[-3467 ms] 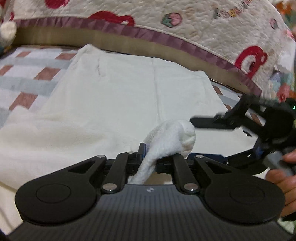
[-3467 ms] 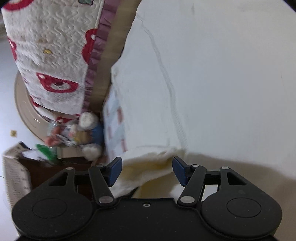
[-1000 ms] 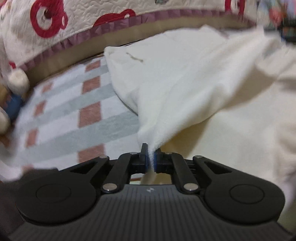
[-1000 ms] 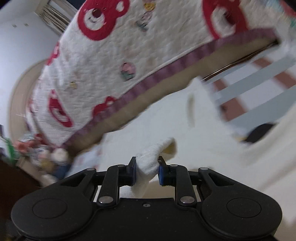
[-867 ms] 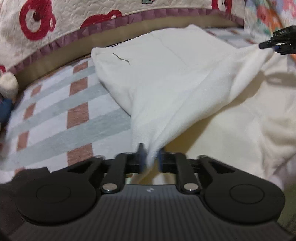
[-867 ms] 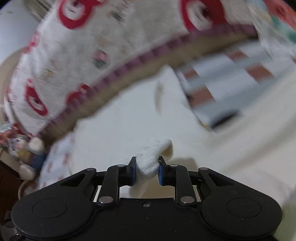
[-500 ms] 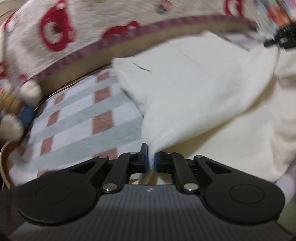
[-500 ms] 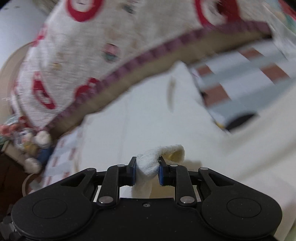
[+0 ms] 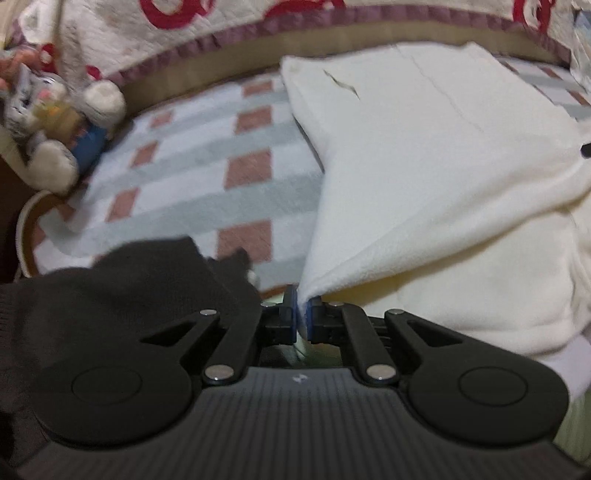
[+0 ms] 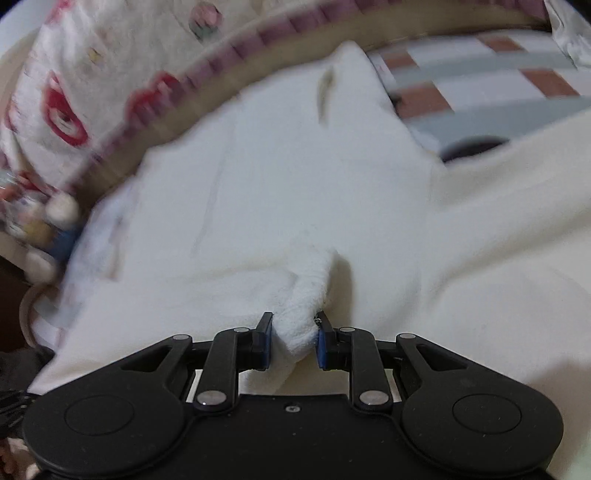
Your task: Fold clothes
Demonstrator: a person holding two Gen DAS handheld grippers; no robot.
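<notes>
Left-wrist view first: the left gripper point(image 9: 302, 314) has its blue pads pressed almost together on a thin corner of the cream garment point(image 9: 436, 155), and the cloth rises from that pinch in a taut slanting sheet toward the upper right. Right-wrist view: the right gripper point(image 10: 293, 341) is clamped on a thicker, bunched roll of the same cream garment point(image 10: 295, 192), its pads held further apart by the wad between them.

Beyond the tongs, the garment lies spread across the bed point(image 9: 207, 177), which wears a checked cover of grey bands and reddish squares. Its far edge reaches almost to the quilted headboard point(image 9: 229, 33) with the red bear pattern; its left edge leaves the bed's left portion bare. A dark garment point(image 9: 110, 295) sits at the bed's near left corner, just beside the left gripper. A stuffed toy point(image 9: 55, 122) rests at the far left corner against the headboard.

The fabric looks like a soft, fleecy knit: light, limp, with no stiffness of its own, so it will sag between the two holds and drag any loose layer with it. It seems grippy rather than slippery. Corners and hem edges are probably the sound places to hold, as a single-layer pinch keeps the fold line straight, while the bunched hold on the right may release unevenly.
</notes>
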